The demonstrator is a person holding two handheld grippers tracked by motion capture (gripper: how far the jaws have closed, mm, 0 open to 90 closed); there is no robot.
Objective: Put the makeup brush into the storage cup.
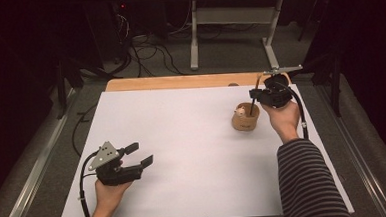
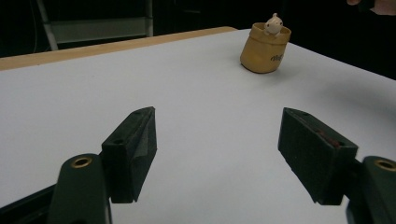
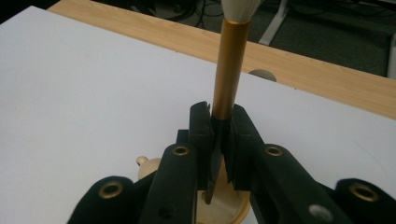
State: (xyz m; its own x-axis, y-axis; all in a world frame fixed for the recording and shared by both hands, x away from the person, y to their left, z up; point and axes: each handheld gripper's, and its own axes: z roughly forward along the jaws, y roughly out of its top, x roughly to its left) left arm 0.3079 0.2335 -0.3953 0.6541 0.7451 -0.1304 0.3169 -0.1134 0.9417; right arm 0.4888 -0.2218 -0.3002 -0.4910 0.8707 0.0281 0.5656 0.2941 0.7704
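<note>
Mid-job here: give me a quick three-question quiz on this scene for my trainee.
1. True or false: the left tongs are shut on a brush.
2. Which tongs grip the brush? A) left B) right C) neither
3. Fill in: below the right tongs stands a tan ____ with a small animal figure on its rim.

Key:
1. False; they are open over the white table.
2. B; the jaws clamp its handle, bristles upward.
3. Cup, figure.
</note>
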